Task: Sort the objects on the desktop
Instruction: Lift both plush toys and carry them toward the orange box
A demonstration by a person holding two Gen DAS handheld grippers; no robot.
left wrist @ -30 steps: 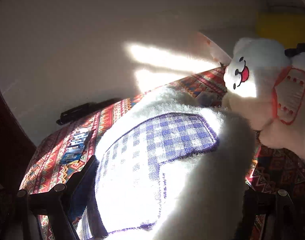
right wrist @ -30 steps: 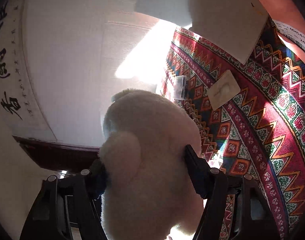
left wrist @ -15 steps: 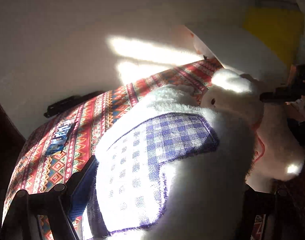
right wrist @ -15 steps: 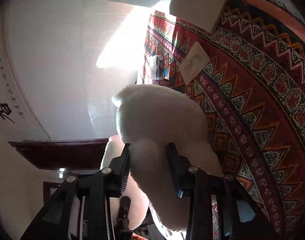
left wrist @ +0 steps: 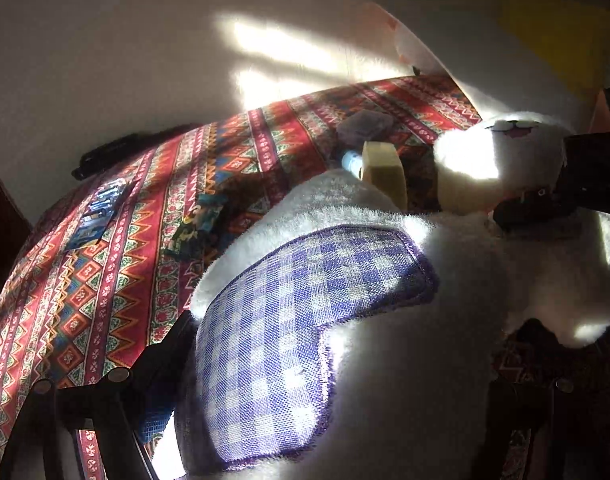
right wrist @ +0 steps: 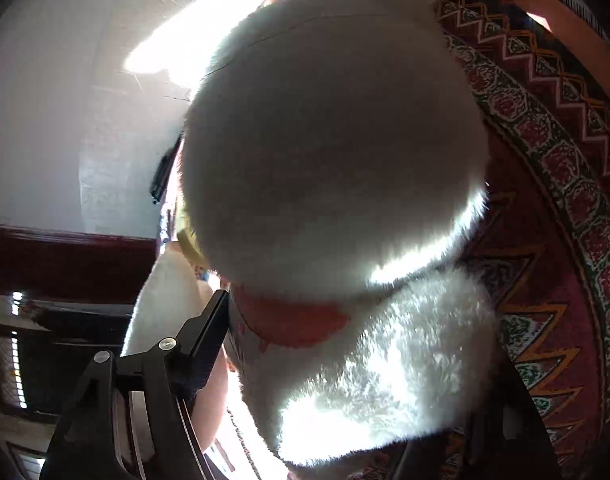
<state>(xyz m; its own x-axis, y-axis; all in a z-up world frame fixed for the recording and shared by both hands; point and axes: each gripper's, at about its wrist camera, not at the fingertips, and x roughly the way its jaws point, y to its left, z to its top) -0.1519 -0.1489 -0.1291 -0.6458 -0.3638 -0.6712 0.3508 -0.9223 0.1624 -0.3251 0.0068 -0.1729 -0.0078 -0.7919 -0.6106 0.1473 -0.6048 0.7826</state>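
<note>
A white plush toy with a purple checked patch (left wrist: pixel 305 320) fills the lower left wrist view, and my left gripper (left wrist: pixel 337 380) is shut on it, its fingers (left wrist: pixel 161 364) pressed into the fur. A second white plush with a stitched face (left wrist: pixel 497 160) lies face up on the cloth at the right. Its head (right wrist: pixel 329 140) and red bib (right wrist: pixel 289 324) fill the right wrist view. My right gripper (right wrist: pixel 361 368) stands open and wide around its neck and body. Its left finger (right wrist: pixel 209 332) is beside the bib, and fur mostly hides the right finger.
A red patterned tablecloth (left wrist: pixel 105 280) covers the table by a white wall. On it lie a blue card packet (left wrist: pixel 93 216), a dark picture card (left wrist: pixel 193 220), a tan block (left wrist: pixel 385 168) and a small clear box (left wrist: pixel 365 124). A cardboard box (right wrist: pixel 565 12) sits far right.
The right gripper, pinched on a narrow part of the bib plush half a second ago, now spreads wide around its neck. That plush has come down onto the cloth. The left grip is unchanged.
</note>
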